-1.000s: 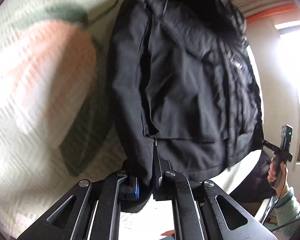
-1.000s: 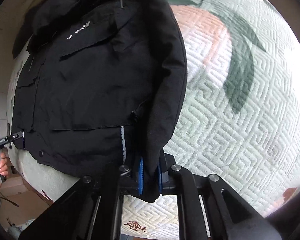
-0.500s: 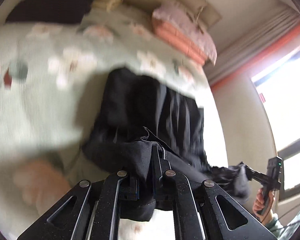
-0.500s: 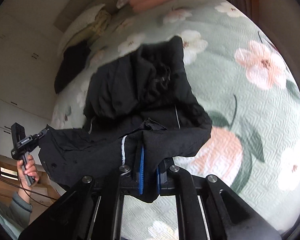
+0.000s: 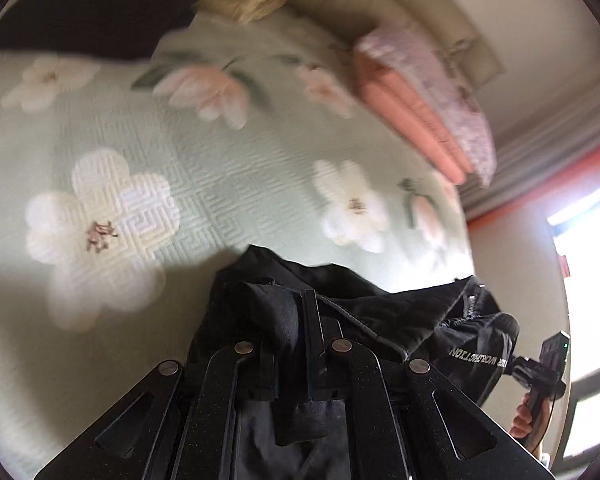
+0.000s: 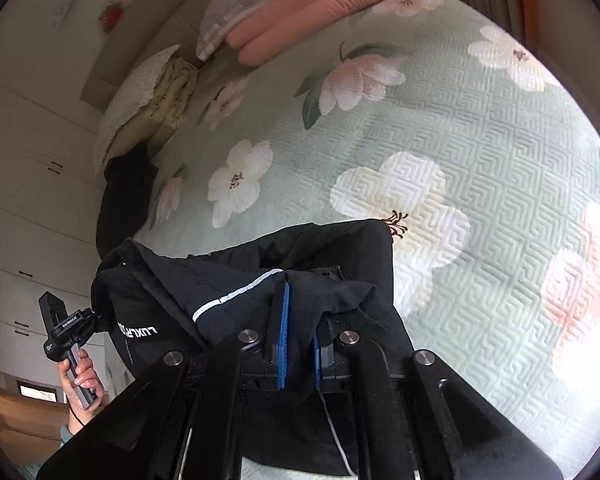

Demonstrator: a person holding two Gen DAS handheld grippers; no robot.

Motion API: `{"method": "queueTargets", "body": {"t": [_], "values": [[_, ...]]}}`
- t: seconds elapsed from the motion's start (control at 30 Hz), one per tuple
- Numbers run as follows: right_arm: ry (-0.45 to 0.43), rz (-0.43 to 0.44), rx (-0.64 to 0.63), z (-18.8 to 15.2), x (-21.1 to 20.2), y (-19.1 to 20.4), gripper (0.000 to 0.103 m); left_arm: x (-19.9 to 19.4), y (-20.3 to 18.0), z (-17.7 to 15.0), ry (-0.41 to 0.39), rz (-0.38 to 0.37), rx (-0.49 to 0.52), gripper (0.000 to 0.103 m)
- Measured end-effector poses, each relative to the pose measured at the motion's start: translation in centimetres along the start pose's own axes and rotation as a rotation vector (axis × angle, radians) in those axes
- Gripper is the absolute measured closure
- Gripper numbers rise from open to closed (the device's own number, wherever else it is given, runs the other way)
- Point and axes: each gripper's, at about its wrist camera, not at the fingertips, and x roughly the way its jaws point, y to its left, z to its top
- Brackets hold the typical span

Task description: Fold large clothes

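Note:
A large black jacket with white lettering hangs bunched between my two grippers, lifted off the floral bedspread. My left gripper is shut on a fold of the jacket's fabric. My right gripper is shut on another edge of the jacket, next to a white reflective stripe, with its blue pads showing. Each gripper shows in the other's view, hand-held at the jacket's far end: the right one and the left one.
The pale green quilted bedspread with white and pink flowers fills both views. Folded pink bedding and pillows lie at the headboard. Another dark garment lies near the pillows. A window and wall stand on one side.
Both grippers rose and tilted up, lifting the jacket off the bedspread. The jacket, which lay spread flat before, now hangs gathered between the grippers near the lower edge of both views.

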Motion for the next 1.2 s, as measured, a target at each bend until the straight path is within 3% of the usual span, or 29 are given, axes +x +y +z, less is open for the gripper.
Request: {"method": "queueTargets", "body": {"t": [0.1,0.2,0.37,0.47,0.5,0.57,0.6,0.63,0.73,0.77,0.83,0.97,1.07,1.2], "values": [[0.061,-0.028,0.040,1.1,6.0,-2.0,0.091,4.7,1.6,0.4,0.054,0.019,-0.019,0.094],[0.089,-0.013,0.068,1.0,8.8,-3.0,0.090,7.3,2.9,0.2,0.104,-0.007,-0.034,0.092],[0.098,0.053,0.062,1.2,6.2,-3.1,0.086,6.0,5.0,0.8,0.169,-0.159,-0.099,0.087],[0.106,0.113,0.046,1.3,2.6,-2.5,0.080,3.5,4.7,1.2,0.184,-0.195,-0.067,0.085],[0.108,0.126,0.035,1.2,1.4,-2.2,0.075,2.8,4.4,1.3,0.193,-0.195,-0.050,0.085],[0.104,0.118,0.013,1.0,-0.7,-1.4,0.053,1.2,3.4,1.3,0.228,-0.188,0.007,0.083],[0.085,0.084,-0.001,0.8,-2.0,-1.2,0.030,0.4,3.2,1.2,0.240,-0.176,0.039,0.083],[0.064,0.055,-0.015,0.6,-3.2,-1.0,0.018,-0.5,3.0,1.1,0.249,-0.170,0.070,0.082],[-0.004,-0.041,-0.078,-0.6,-6.6,0.2,0.017,-3.3,2.3,0.6,0.254,-0.110,0.152,0.074],[-0.024,-0.076,-0.107,-1.1,-7.3,0.8,0.017,-4.7,1.9,0.4,0.238,-0.082,0.182,0.053],[-0.064,-0.140,-0.200,-2.6,-8.5,3.2,0.017,-7.3,1.8,0.1,0.178,-0.064,0.211,0.028],[-0.134,-0.198,-0.341,-5.7,-8.5,8.7,0.017,-11.2,1.7,-0.3,0.073,-0.003,0.191,0.028],[-0.186,-0.236,-0.444,-7.6,-6.9,13.7,0.017,-11.8,-1.3,-2.1,0.020,0.047,0.281,0.028],[-0.205,-0.263,-0.561,-9.5,-3.0,19.2,0.019,-8.0,-7.3,-6.0,0.026,-0.020,0.395,0.028]]}}
